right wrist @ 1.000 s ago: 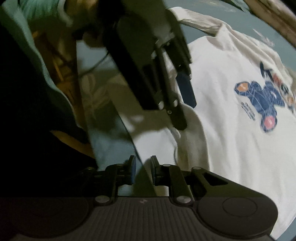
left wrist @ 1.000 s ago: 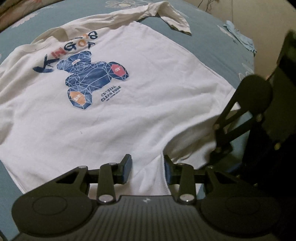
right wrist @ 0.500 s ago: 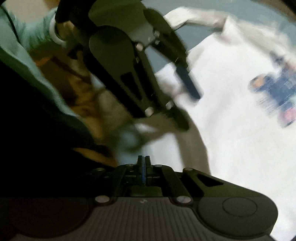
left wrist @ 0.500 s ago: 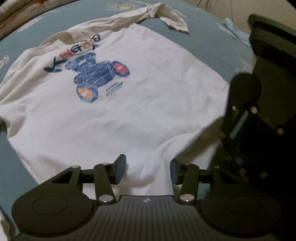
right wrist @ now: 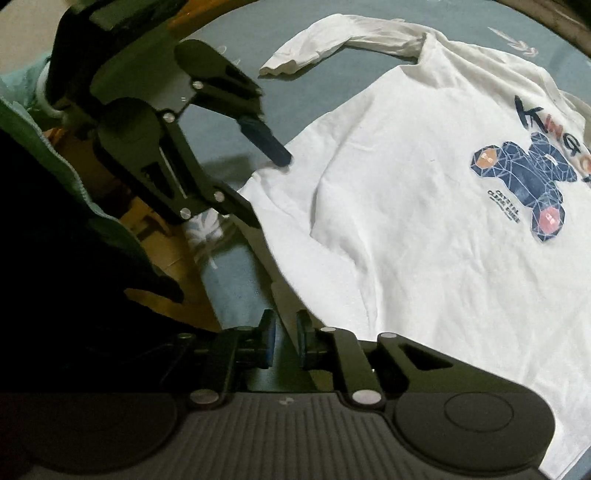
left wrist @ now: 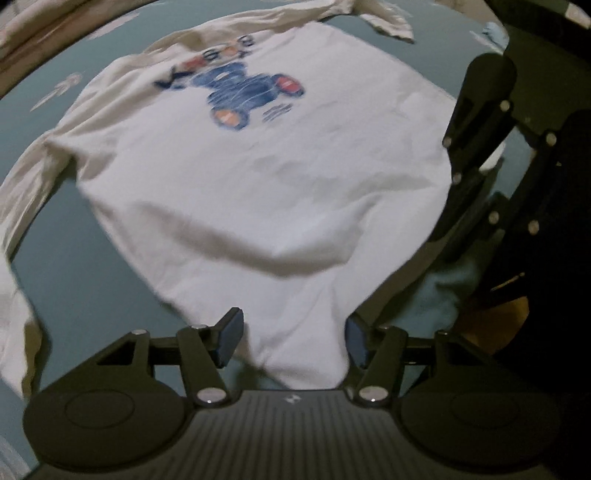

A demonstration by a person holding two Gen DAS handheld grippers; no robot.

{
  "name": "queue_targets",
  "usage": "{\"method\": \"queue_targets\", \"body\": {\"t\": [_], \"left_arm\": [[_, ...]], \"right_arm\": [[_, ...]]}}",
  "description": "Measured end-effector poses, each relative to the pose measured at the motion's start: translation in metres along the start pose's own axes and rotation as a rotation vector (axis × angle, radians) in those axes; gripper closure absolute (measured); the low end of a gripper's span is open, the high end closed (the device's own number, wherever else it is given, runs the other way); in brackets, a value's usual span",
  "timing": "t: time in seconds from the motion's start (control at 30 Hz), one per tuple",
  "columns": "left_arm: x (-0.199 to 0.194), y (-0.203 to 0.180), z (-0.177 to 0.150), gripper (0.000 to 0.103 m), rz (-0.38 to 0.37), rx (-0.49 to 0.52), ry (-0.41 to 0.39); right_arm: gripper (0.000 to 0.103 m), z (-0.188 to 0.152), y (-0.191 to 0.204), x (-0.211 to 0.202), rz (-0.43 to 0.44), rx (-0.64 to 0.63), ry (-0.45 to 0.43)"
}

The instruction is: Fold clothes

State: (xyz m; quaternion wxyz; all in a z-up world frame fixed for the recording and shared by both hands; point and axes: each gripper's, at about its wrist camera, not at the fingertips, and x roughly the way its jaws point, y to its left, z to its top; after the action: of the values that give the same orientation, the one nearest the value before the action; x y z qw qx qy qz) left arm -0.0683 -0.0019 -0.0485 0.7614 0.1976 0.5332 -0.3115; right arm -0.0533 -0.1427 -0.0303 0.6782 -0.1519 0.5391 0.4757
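Where the bed (left wrist: 92, 236) is covered by a dull teal sheet printed with pale flower and leaf shapes, a white long-sleeved cotton shirt (left wrist: 280, 177) with a blue faceted bear print is laid out flat, print side up. Its hem is turned towards both cameras, and one sleeve (right wrist: 332, 48) is stretched across the sheet at the far side. A strip of brownish patterned fabric (left wrist: 37, 33) is seen along the far edge of the bed in the left wrist view. At the near edge, below the bedside, an orange-brown floor (right wrist: 159, 243) is glimpsed, and a pale wall (right wrist: 22, 33) is seen in the upper left corner of the right wrist view. Some light blue-green cloth (right wrist: 55, 155) is visible at the left of that view.

The left gripper (left wrist: 291, 339) is held over the hem of the shirt; its fingers have just been opening and are spread apart, with the hem cloth lying between them but not pinched. The right gripper (right wrist: 285, 341) is poised at the hem corner; its fingers have just been parted a little and stand only narrowly apart, with the shirt's edge running into the gap; a grip on the cloth cannot be made out.
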Motion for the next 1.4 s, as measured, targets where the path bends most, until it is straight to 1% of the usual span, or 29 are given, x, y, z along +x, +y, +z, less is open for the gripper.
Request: {"method": "queue_targets", "body": {"t": [0.17,0.27,0.33,0.4,0.47,0.53,0.6,0.67,0.7,0.73,0.77,0.83,0.93,1.07,1.1,1.13,1.2,1.23,1.33,1.4], "left_arm": [[-0.005,-0.005,-0.019,0.044,0.063,-0.010,-0.007],[-0.004,-0.005,-0.026,0.044,0.073,-0.015,0.014],[-0.003,-0.002,-0.029,0.045,0.082,-0.036,0.039],[-0.001,0.003,-0.031,0.045,0.109,-0.071,0.064],[-0.002,0.010,-0.035,0.044,0.126,-0.115,0.079],[-0.010,0.017,-0.037,0.045,0.108,-0.163,0.053],[-0.018,0.023,-0.037,0.045,0.080,-0.211,0.022],[-0.023,0.029,-0.037,0.045,0.027,-0.269,-0.009],[-0.024,0.033,-0.036,0.045,-0.006,-0.304,-0.020],[-0.023,0.038,-0.037,0.045,-0.048,-0.348,-0.029],[-0.022,0.043,-0.037,0.045,-0.091,-0.396,-0.035],[-0.018,0.049,-0.040,0.045,-0.135,-0.477,-0.027],[-0.013,0.051,-0.044,0.046,-0.144,-0.541,-0.009],[-0.008,0.048,-0.043,0.049,-0.136,-0.582,-0.007],[-0.006,0.047,-0.040,0.058,-0.127,-0.578,-0.007],[-0.005,0.045,-0.037,0.074,-0.109,-0.572,-0.002],[-0.003,0.042,-0.031,0.080,-0.065,-0.551,0.016],[-0.002,0.039,-0.028,0.089,-0.051,-0.534,0.025],[-0.001,0.035,-0.025,0.098,-0.018,-0.509,0.059],[-0.003,0.035,-0.029,0.099,-0.001,-0.506,0.092]], "right_arm": [[0.083,0.009,0.004,0.003,0.003,-0.024,0.005],[0.082,0.015,0.007,0.000,0.012,-0.040,0.008],[0.082,0.022,0.007,-0.002,0.042,-0.059,-0.003],[0.071,0.029,0.010,-0.005,0.071,-0.077,-0.022],[0.069,0.034,0.015,-0.011,0.092,-0.104,-0.039],[0.067,0.038,0.019,-0.015,0.074,-0.125,-0.047],[0.067,0.034,0.016,-0.017,0.059,-0.109,-0.049],[0.065,0.029,0.013,-0.021,0.042,-0.081,-0.055],[0.061,0.027,0.011,-0.023,0.029,-0.066,-0.058],[0.060,0.027,0.009,-0.023,0.011,-0.057,-0.058],[0.060,0.026,0.007,-0.024,0.003,-0.053,-0.062],[0.060,0.025,0.004,-0.025,-0.013,-0.045,-0.072],[0.060,0.020,0.001,-0.030,-0.032,-0.024,-0.090],[0.060,0.014,-0.003,-0.038,-0.052,0.007,-0.110],[0.060,0.012,-0.003,-0.040,-0.056,0.010,-0.116],[0.060,0.010,-0.002,-0.042,-0.061,0.011,-0.122],[0.060,0.007,-0.002,-0.045,-0.067,0.016,-0.137],[0.059,0.006,-0.002,-0.045,-0.069,0.018,-0.145],[0.059,0.005,-0.007,-0.045,-0.078,0.033,-0.167],[0.059,0.001,-0.010,-0.048,-0.085,0.044,-0.179]]}}
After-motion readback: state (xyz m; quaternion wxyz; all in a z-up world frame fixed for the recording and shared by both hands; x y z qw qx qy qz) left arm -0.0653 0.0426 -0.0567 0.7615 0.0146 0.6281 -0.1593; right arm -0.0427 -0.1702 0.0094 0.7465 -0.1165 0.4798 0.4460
